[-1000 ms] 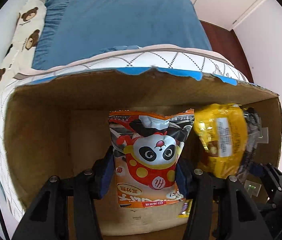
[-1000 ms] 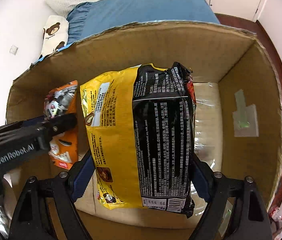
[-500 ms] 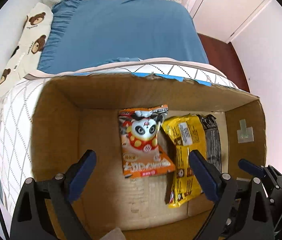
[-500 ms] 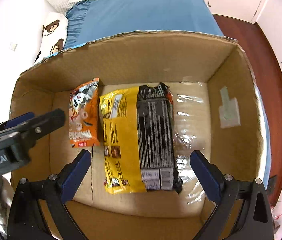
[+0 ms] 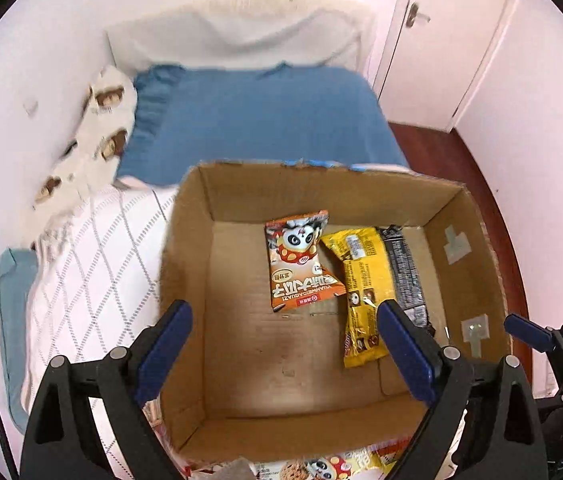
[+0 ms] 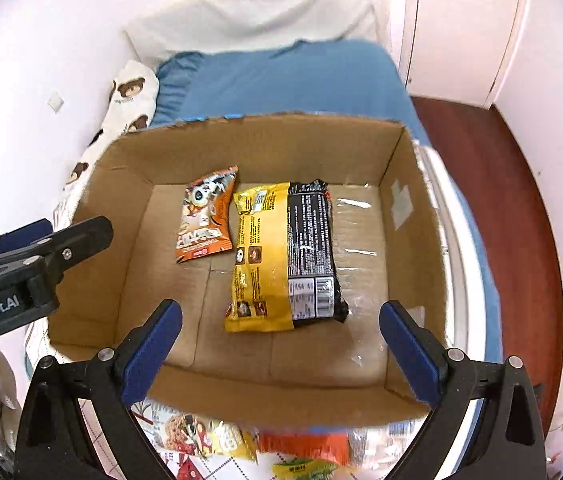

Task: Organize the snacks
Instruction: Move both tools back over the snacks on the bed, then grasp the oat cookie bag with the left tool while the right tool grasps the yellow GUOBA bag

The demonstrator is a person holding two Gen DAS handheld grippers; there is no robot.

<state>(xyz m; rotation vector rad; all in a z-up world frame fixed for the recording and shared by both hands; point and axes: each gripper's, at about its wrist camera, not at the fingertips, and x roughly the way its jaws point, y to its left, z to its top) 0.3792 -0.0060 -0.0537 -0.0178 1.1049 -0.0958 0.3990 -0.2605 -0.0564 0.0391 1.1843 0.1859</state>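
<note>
Both grippers are up above the cardboard box [image 5: 445, 220] on the bed [image 5: 265, 120] right now, looking down into it. My left gripper [image 5: 283, 328] has its fingers [image 5: 165, 340] spread wide apart with nothing between them. The orange panda snack bag [image 5: 301, 260] lies flat on the box floor, well below and just past the fingertips, a bit right of the box's middle and toward the far wall. It isn't touching either finger.

Same story on the right gripper [image 6: 279, 326]: fingers [image 6: 409, 344] fully apart, empty. The yellow-and-black noodle pack [image 6: 281, 256] lies flat on the box floor between the two fingers in the right wrist view, but clearly down below them, no contact. It sits just right of the panda bag [image 6: 205, 216], and their near edges overlap or touch in the left view, I can't quite tell which.

From the right camera I can see my left gripper [image 6: 41, 252] hanging over the box's left wall. From the left camera the right gripper's blue finger [image 5: 525, 330] pokes in at the right edge, beside the box's right wall.

Near side of the box, outside it, more snack packets [image 6: 209, 436] are lying on the quilt [image 5: 93, 272], partly cut off by the frame. A bear-print pillow [image 6: 129, 96] sits far left against the wall.
</note>
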